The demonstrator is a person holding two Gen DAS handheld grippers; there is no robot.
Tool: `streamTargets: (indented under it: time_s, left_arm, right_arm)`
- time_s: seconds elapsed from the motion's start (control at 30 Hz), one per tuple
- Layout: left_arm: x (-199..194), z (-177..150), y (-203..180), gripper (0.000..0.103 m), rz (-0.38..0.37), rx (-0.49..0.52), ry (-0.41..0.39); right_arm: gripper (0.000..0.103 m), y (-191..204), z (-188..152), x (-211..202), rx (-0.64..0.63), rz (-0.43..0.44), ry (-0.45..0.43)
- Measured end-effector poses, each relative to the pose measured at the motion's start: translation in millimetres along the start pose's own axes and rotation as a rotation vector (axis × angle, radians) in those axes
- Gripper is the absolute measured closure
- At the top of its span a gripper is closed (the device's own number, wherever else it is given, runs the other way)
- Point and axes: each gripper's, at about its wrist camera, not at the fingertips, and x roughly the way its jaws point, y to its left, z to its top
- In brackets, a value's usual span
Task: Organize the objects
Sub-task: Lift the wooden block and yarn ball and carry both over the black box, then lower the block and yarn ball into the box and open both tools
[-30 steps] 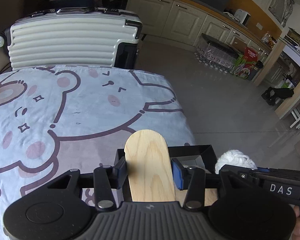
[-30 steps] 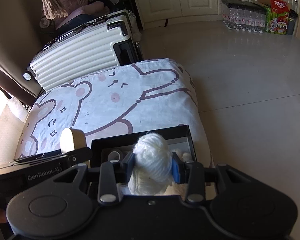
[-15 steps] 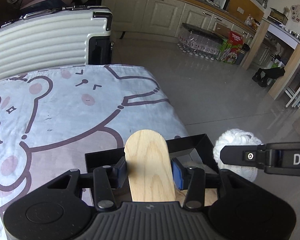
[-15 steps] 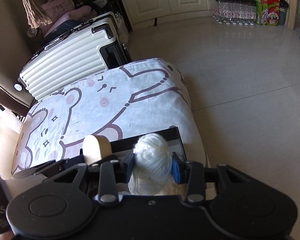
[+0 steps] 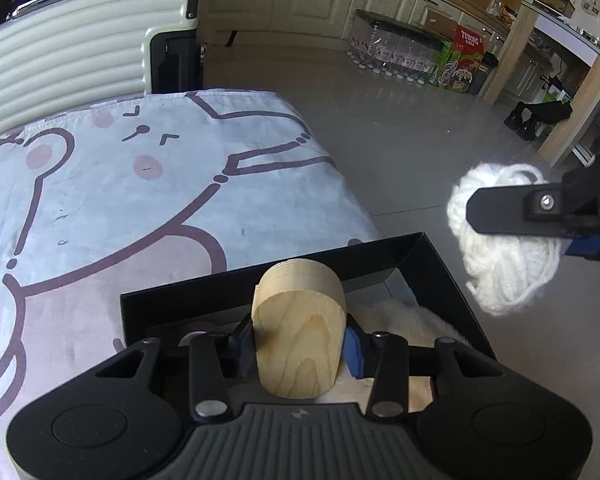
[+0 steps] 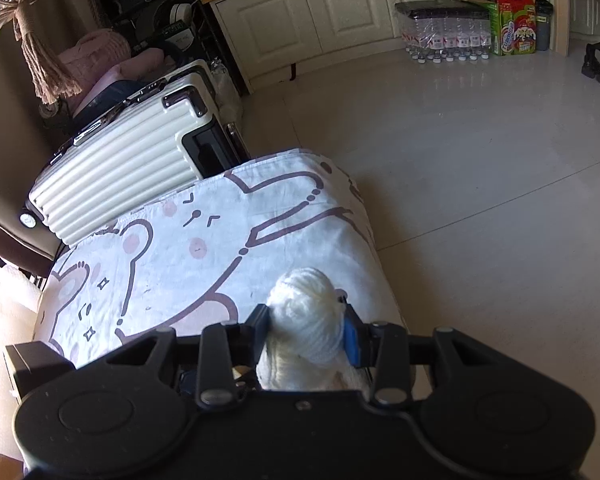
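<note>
My left gripper (image 5: 300, 344) is clamped on a rounded wooden block (image 5: 299, 334), tilted over the black box (image 5: 440, 264) at six o'clock on the bear-print cloth (image 5: 140, 200). My right gripper (image 6: 306, 334) squeezes a white yarn ball (image 6: 306, 320) — seen from the left at three o'clock, off the box's right edge, above the floor (image 5: 400, 140).

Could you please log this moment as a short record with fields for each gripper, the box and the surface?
left gripper: shut on the wooden block, held above the black box
right gripper: shut on the white yarn ball, off the box's right side
black box: open, pale fluffy material inside
surface: bear-print cloth
behind: white suitcase
</note>
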Motion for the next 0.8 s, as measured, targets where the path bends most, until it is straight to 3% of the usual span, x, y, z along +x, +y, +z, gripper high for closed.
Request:
streamTargets:
  time_s: [0.27, 0.5, 0.8]
  left_arm:
    - [0.5, 4.2, 15.9, 0.059, -0.072, -0.096, 0.074]
    - [-3.6, 3.7, 19.3, 0.059, -0.092, -0.089, 0.189]
    - [0.7, 5.1, 17.4, 0.058, -0.067, -0.072, 0.173]
  right_arm:
    - [0.064, 0.4, 0.5, 19.8, 0.053, -0.009, 0.041]
    - [0.064, 3.1, -0.9, 27.2, 0.063, -0.014, 0.068]
    - [0.061, -1.4, -3.8, 45.1, 0.168, -0.009, 0.087]
